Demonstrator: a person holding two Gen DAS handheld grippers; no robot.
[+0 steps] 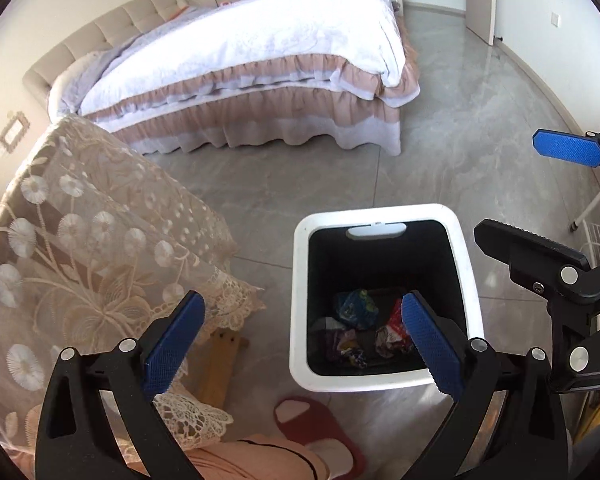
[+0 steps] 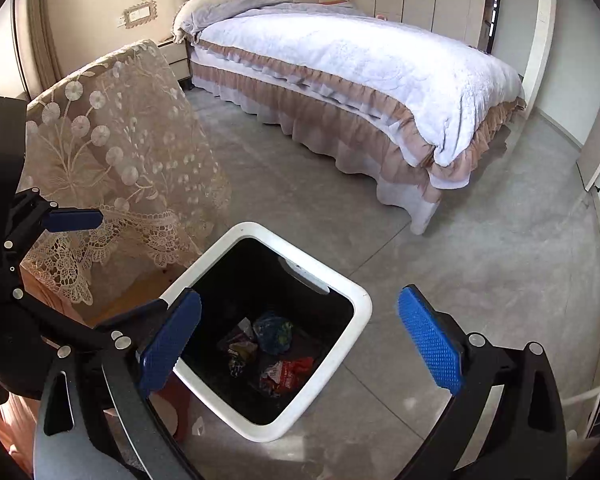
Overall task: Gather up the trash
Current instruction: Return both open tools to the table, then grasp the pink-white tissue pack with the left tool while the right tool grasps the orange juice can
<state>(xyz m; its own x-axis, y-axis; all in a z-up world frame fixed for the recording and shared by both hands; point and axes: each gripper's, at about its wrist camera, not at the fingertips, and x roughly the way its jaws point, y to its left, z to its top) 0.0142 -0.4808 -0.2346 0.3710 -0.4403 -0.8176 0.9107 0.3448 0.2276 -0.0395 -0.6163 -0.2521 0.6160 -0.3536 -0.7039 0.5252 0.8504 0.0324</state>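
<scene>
Grey marble-look floor tiles (image 2: 480,272) run from the ruffled bed (image 2: 360,80) to where I stand, with a lace-covered table (image 1: 80,240) at my left side. Between them, on the floor, sits the white trash bin (image 1: 466,276) with its black liner, mouth straight up.

Both my tools are spread wide and carry nothing: my left gripper (image 1: 304,344) hangs above the bin's near-left rim, my right gripper (image 2: 300,348) over its opening. At the bottom lie crumpled wrappers — a blue one (image 2: 274,334), a red one (image 2: 288,372) and a darker, mixed one (image 2: 238,350) — touching each other in a loose heap.

As I judge it, the drop is done and the next job is to find more litter; none shows on the floor in either view. To do this well I should lift both tools straight up, clear of the rim, so I don't tip the bin, then sweep the floor near the table's hem and my red slipper (image 1: 320,432), just beside the bin.

The bin is roughly rectangular, and its long axis seems to run away from me toward the bed, handle cutout (image 1: 376,231) on the far wall.
</scene>
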